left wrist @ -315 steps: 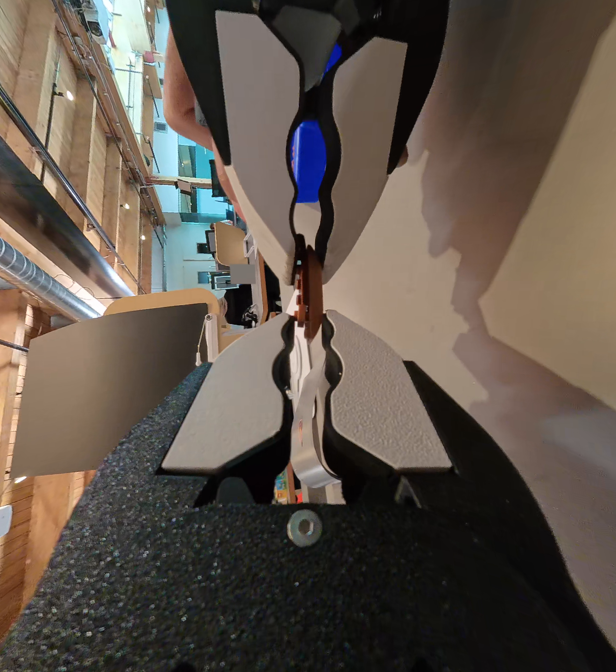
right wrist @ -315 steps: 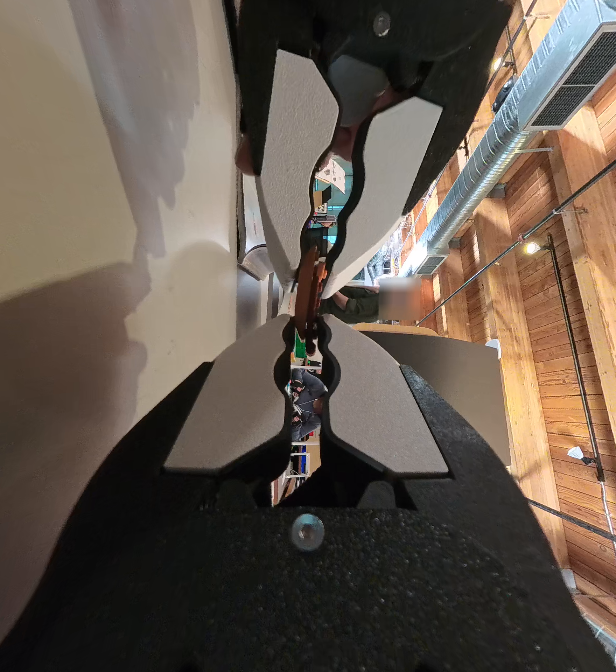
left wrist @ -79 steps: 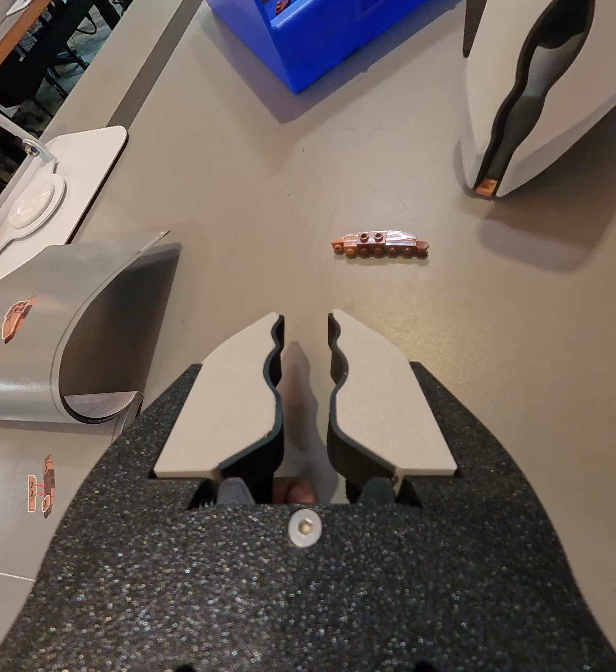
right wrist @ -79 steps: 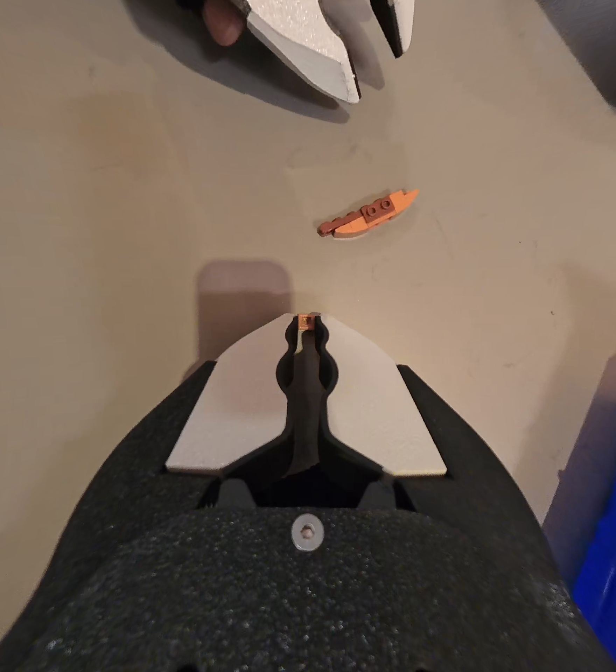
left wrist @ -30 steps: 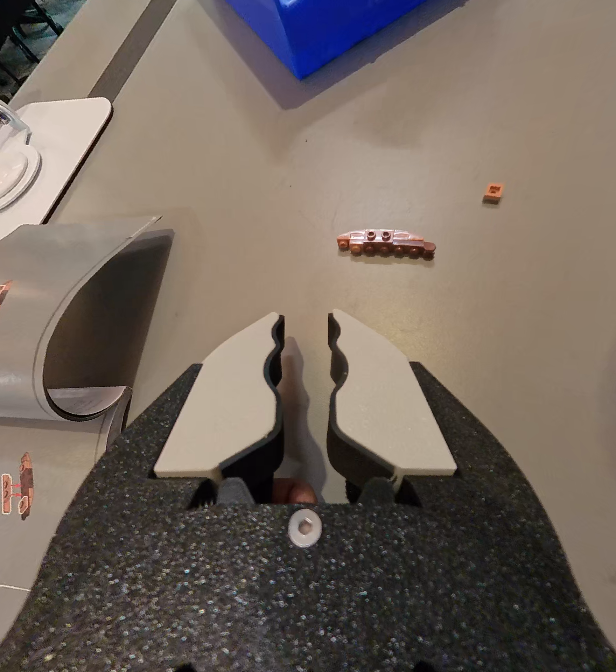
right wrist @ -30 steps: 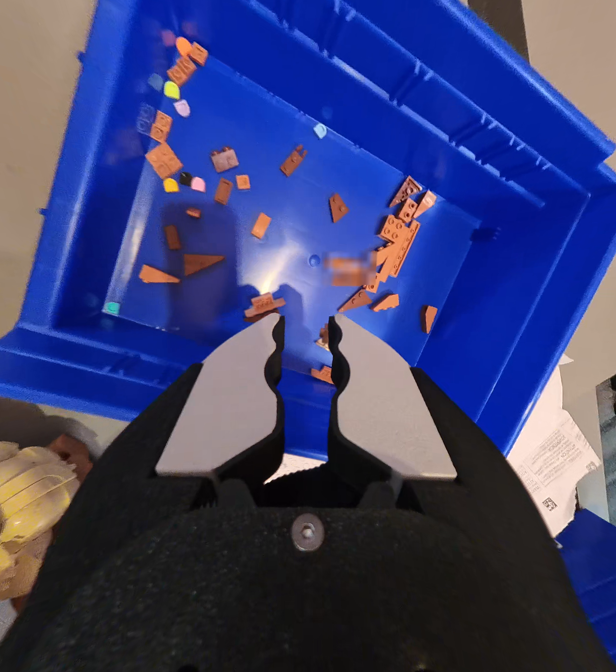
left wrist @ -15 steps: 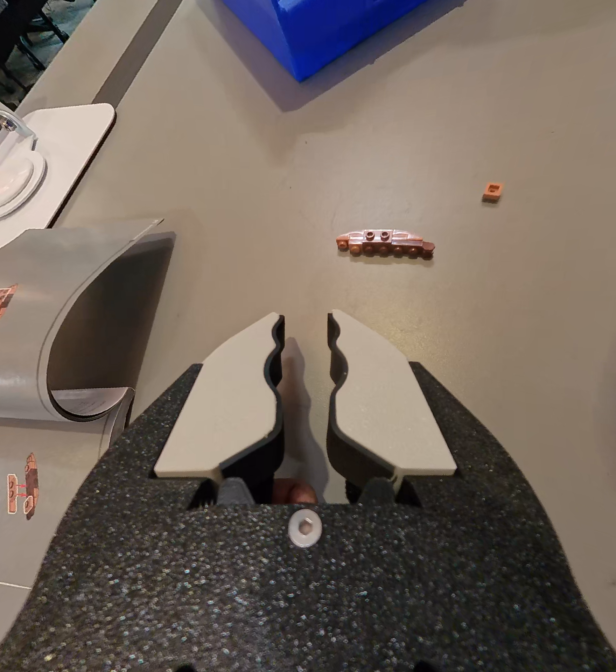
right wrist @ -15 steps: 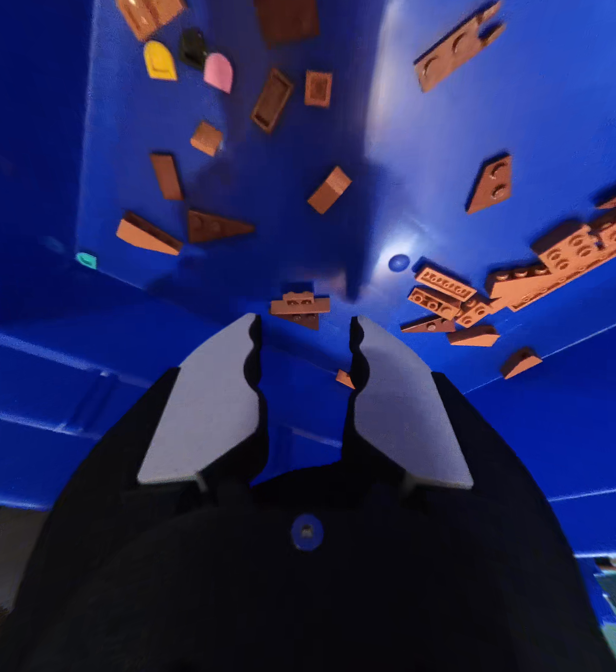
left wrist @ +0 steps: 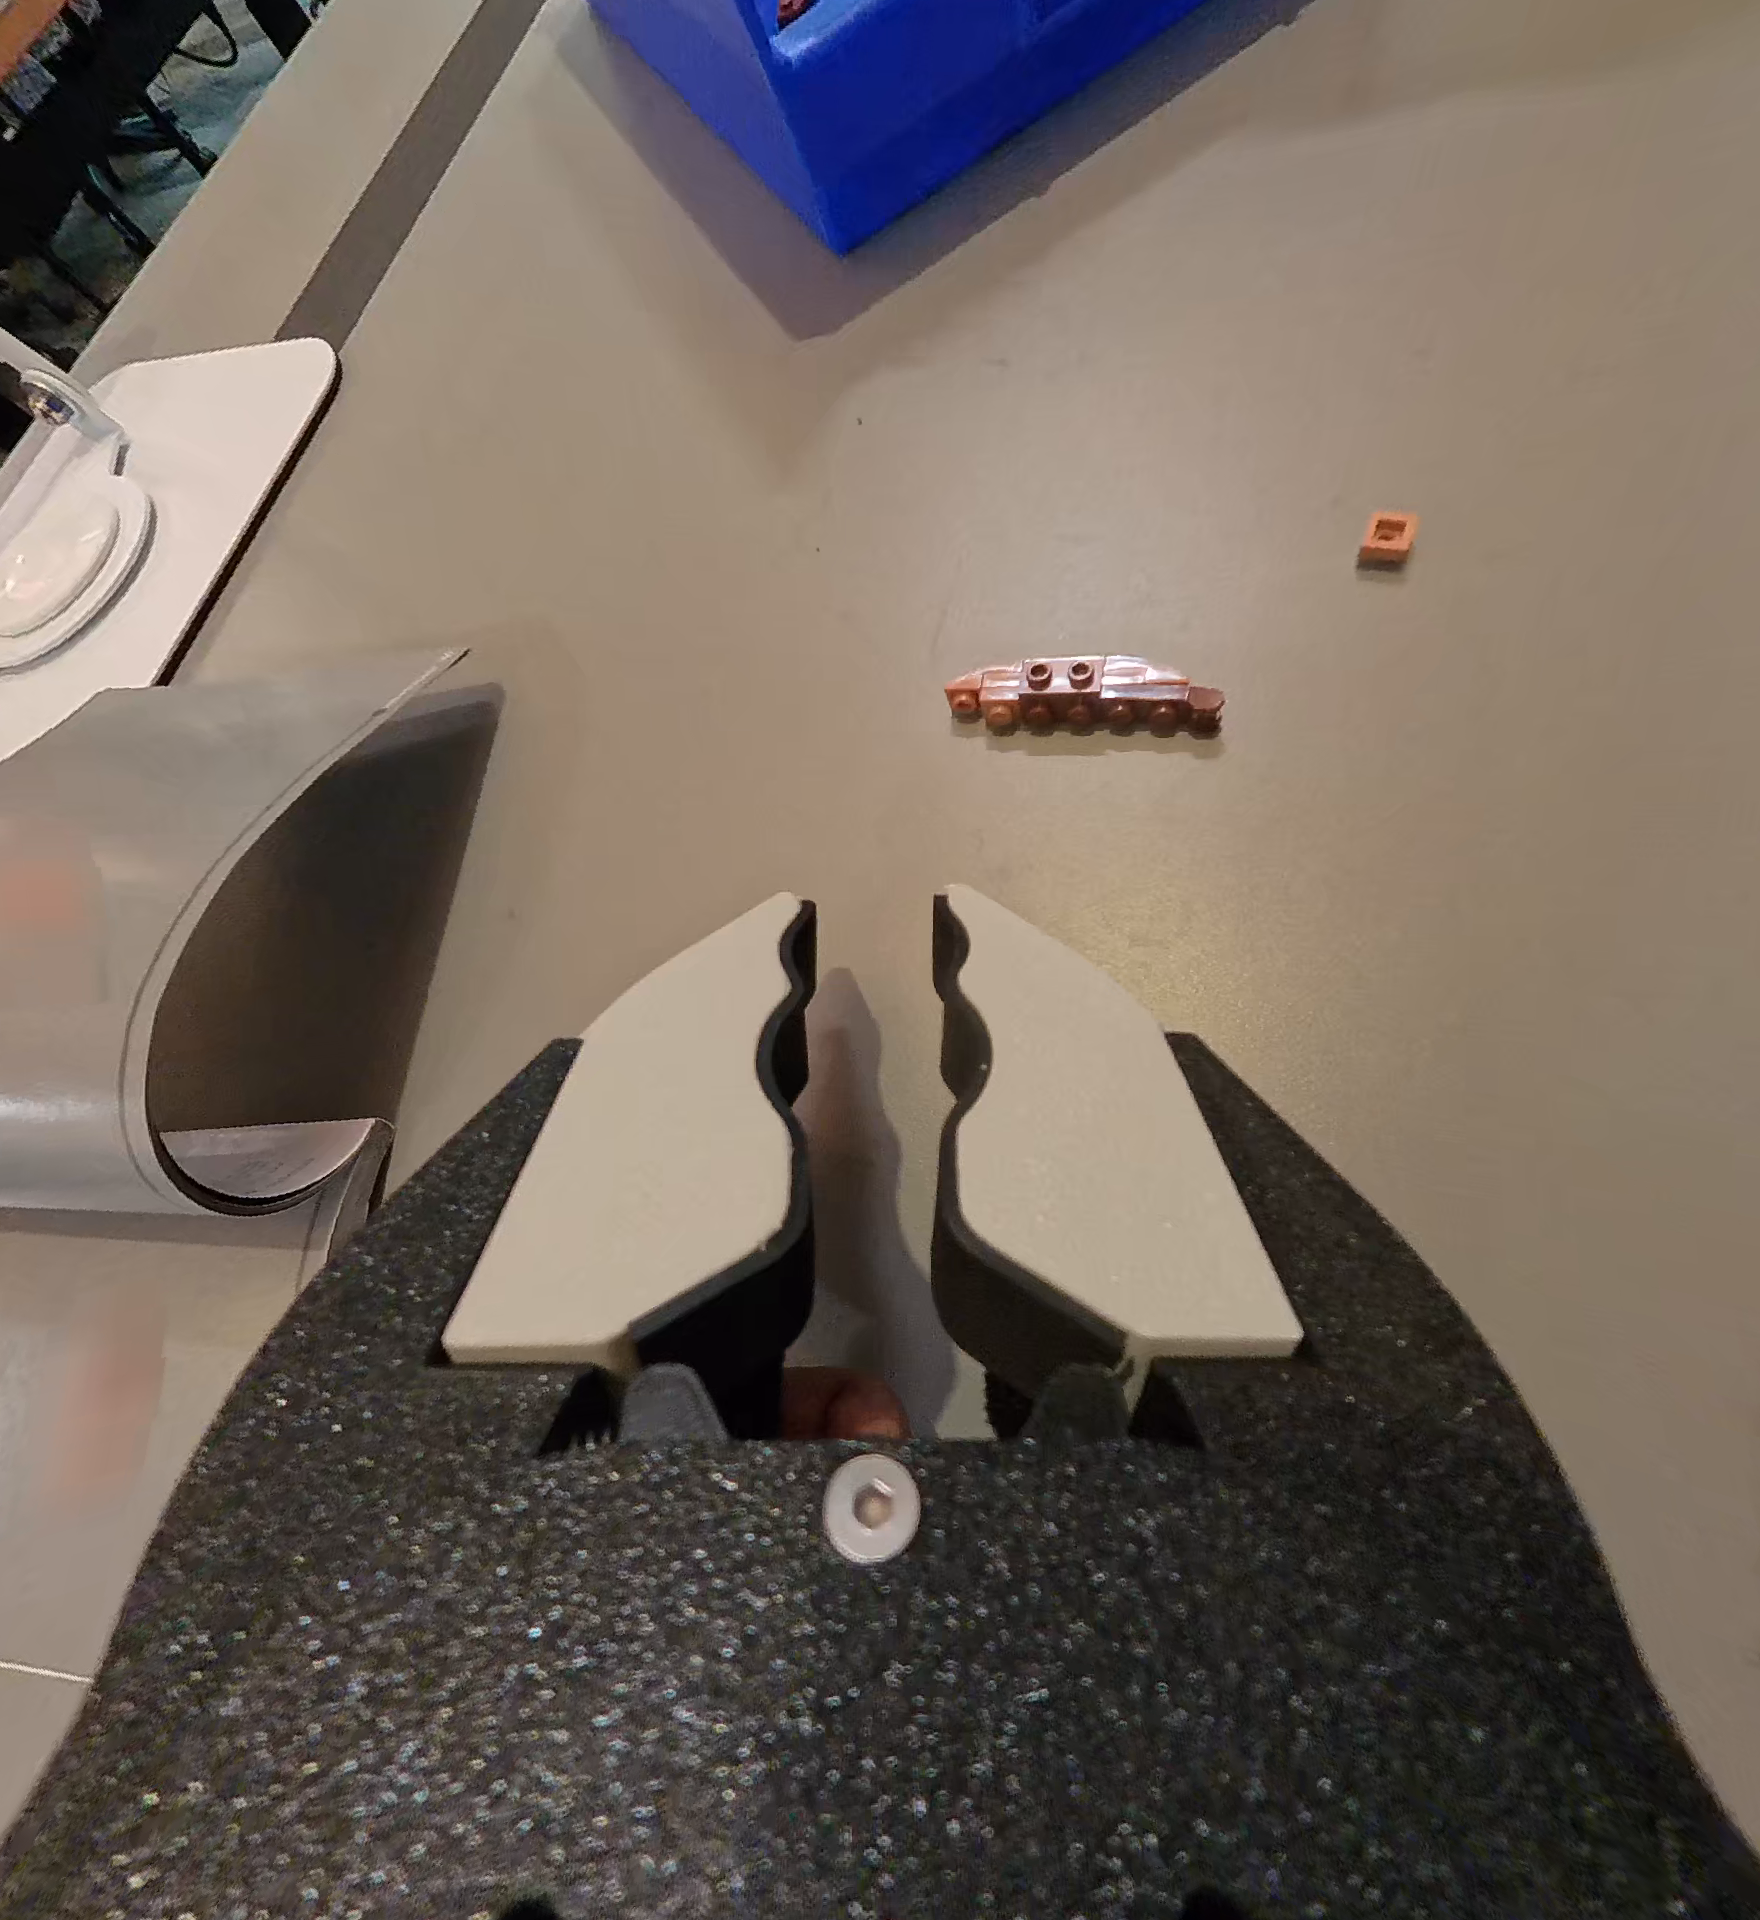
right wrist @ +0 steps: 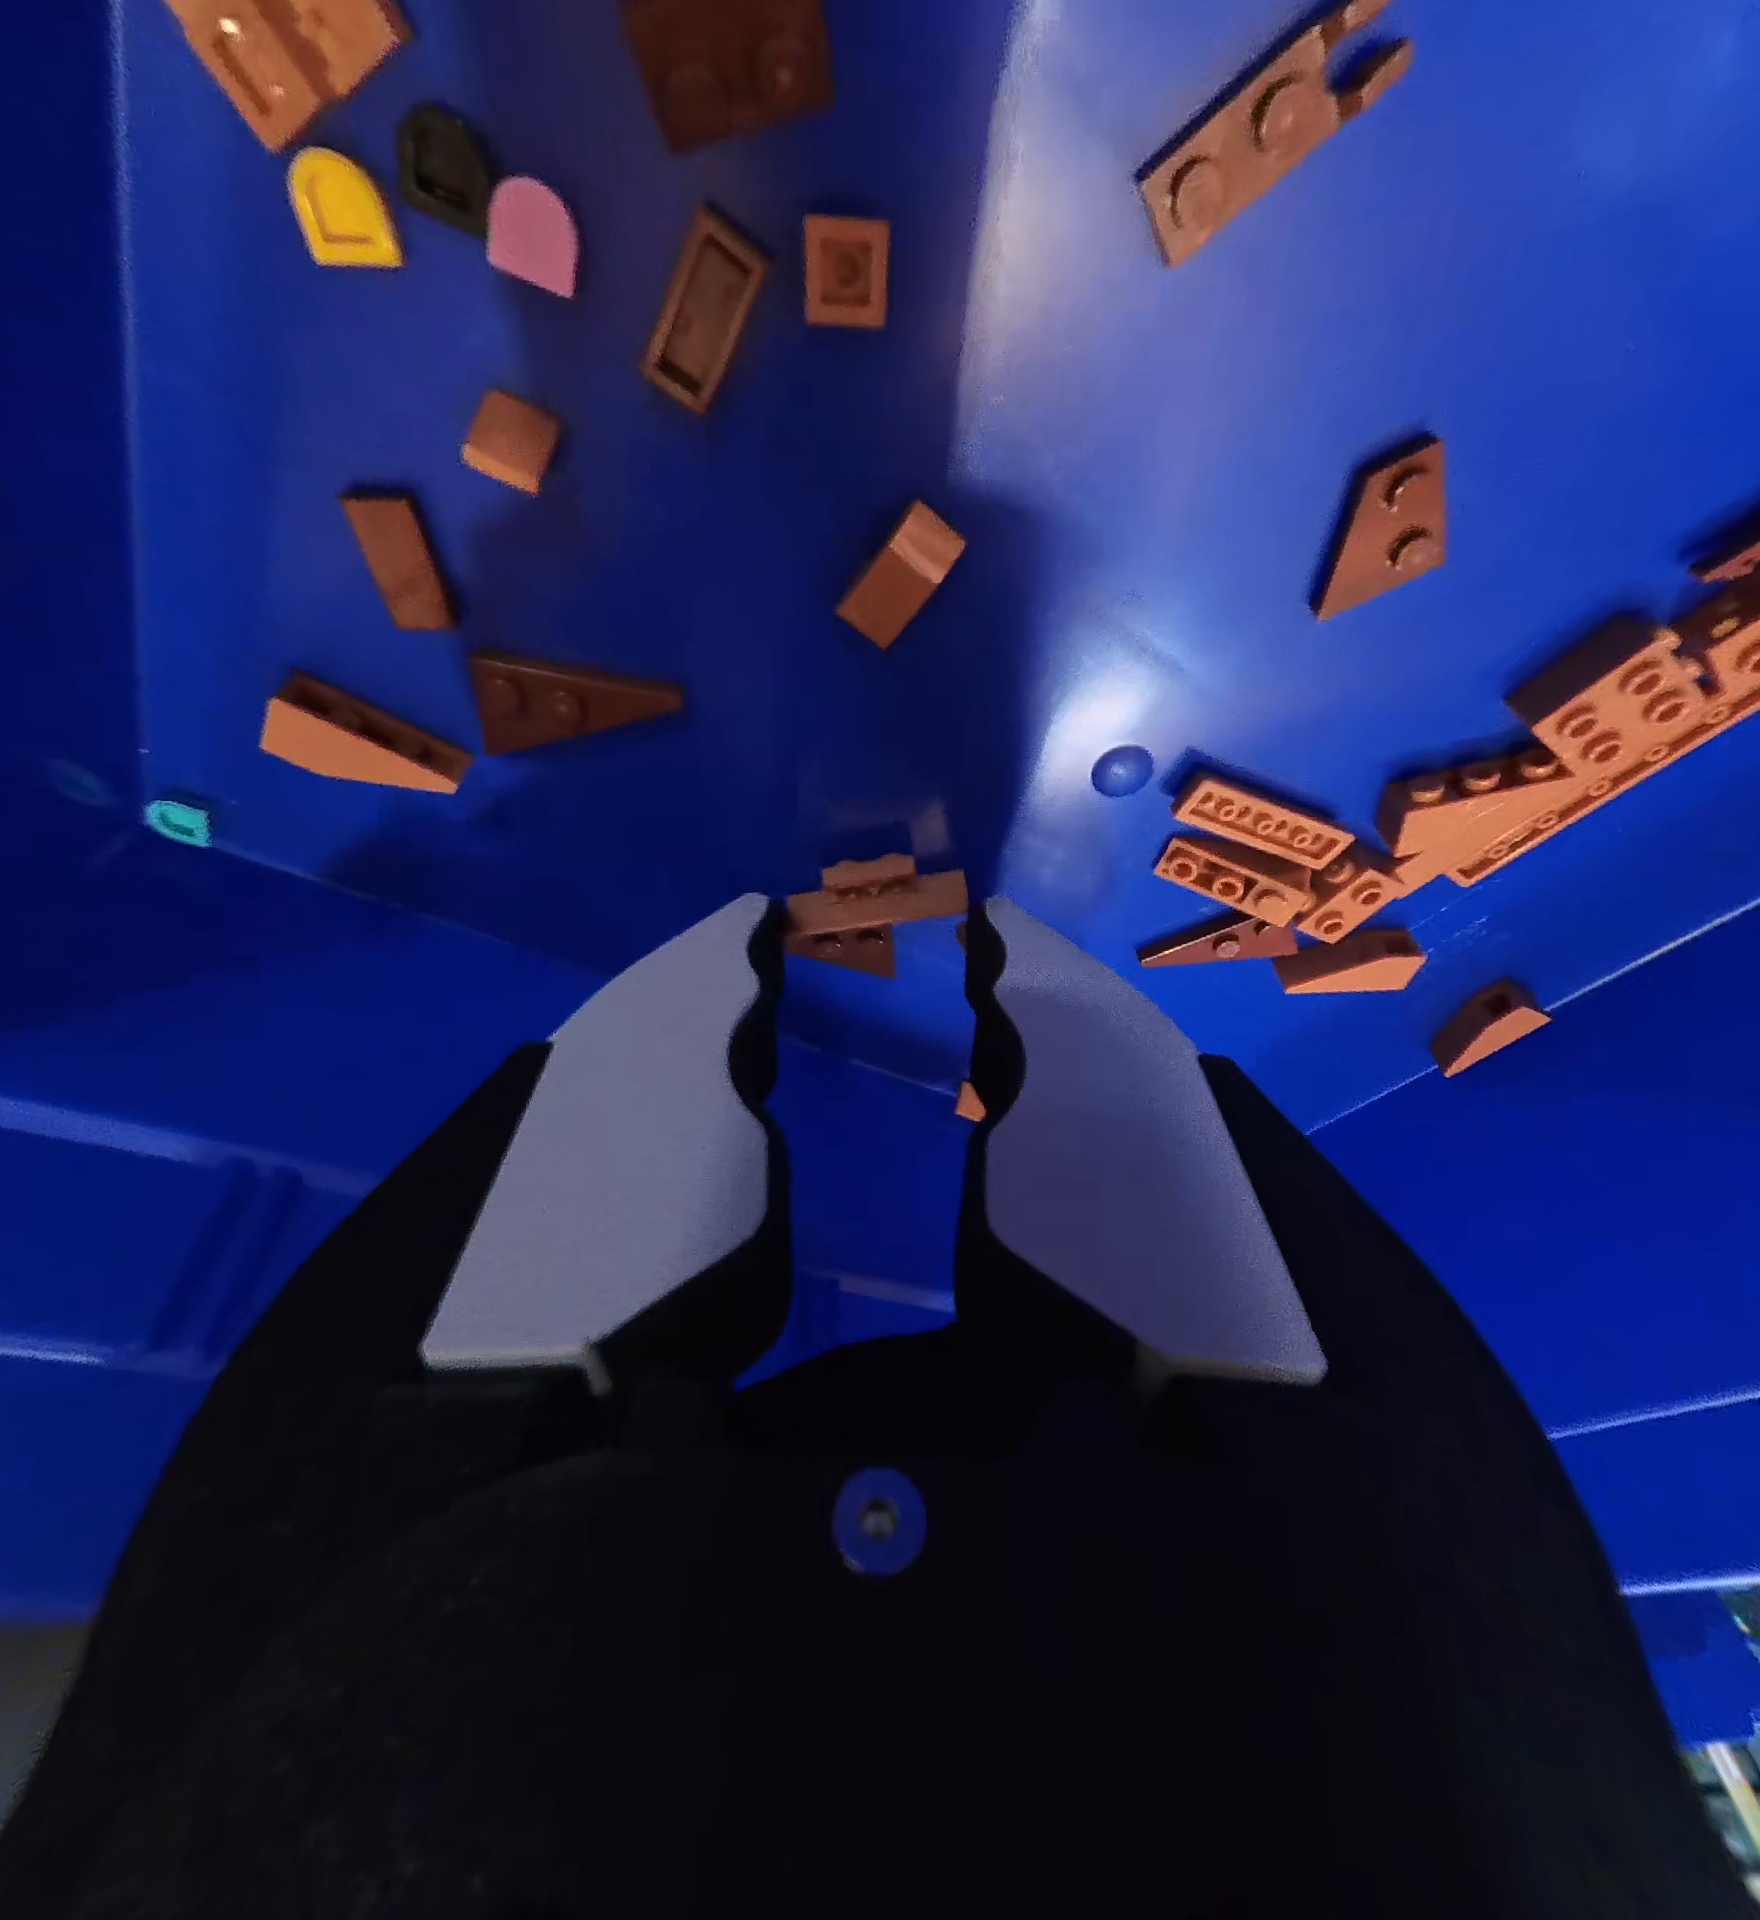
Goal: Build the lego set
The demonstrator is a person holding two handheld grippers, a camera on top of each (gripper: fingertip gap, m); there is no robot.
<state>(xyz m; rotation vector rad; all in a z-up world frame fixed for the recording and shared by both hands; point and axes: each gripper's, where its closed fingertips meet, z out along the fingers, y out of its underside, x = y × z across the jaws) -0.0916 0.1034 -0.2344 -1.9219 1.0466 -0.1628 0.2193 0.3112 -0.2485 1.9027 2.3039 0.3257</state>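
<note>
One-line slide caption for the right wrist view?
Open right gripper reaching into the blue bin, fingertips either side of a small brown plate cluster among scattered loose bricks.

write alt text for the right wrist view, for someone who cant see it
The open right gripper reaches down into a blue bin, its tips on either side of a small brown lego cluster. Loose brown pieces scatter the bin floor, plus yellow, black and pink tiles.

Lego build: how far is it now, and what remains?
Done: a short brown assembly lies on the table, with one small orange plate loose beside it. In hand: nothing; the left gripper is open, and the right gripper is open inside the blue bin, around brown pieces. Left: many loose pieces.
</note>
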